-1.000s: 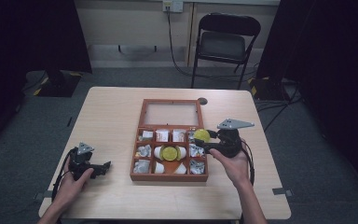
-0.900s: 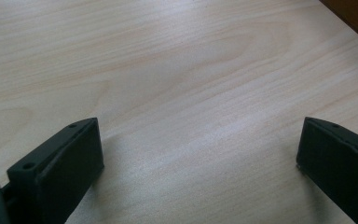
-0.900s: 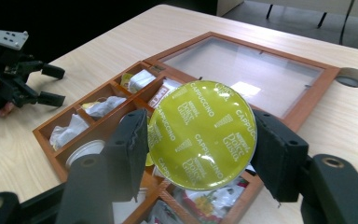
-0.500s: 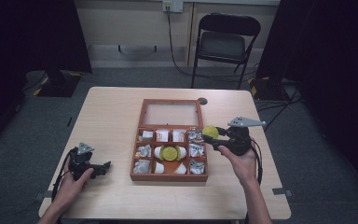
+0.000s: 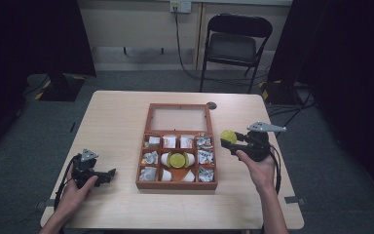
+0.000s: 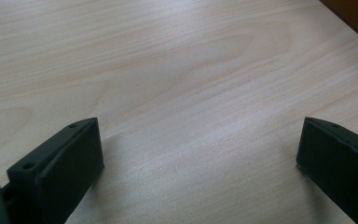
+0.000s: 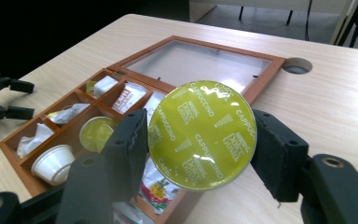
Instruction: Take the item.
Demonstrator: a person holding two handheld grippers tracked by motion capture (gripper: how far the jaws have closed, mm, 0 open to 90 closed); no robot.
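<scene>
A wooden box (image 5: 146,146) with an open glass lid (image 5: 178,118) lies mid-table, its compartments holding packets and white capsules. One capsule with a yellow-green lid (image 5: 177,159) rests in the middle compartment. My right gripper (image 5: 231,140) hovers just right of the box, shut on a yellow-green coffee capsule (image 7: 201,133) with a printed foil lid, lifted above the table. The same capsule (image 5: 228,135) sits at the gripper's tip in the high view. My left gripper (image 5: 108,174) rests on the table at the front left, open, with bare wood between its fingers (image 6: 60,163).
A cable hole (image 5: 211,105) is in the table (image 5: 117,117) beyond the box's right corner. A folding chair (image 5: 233,44) stands behind the table. The box corner (image 6: 354,18) lies at the upper right of the left gripper view.
My right gripper has carried the yellow-green capsule up out of the box and to the right, off its right edge. The left gripper has stayed in place.
</scene>
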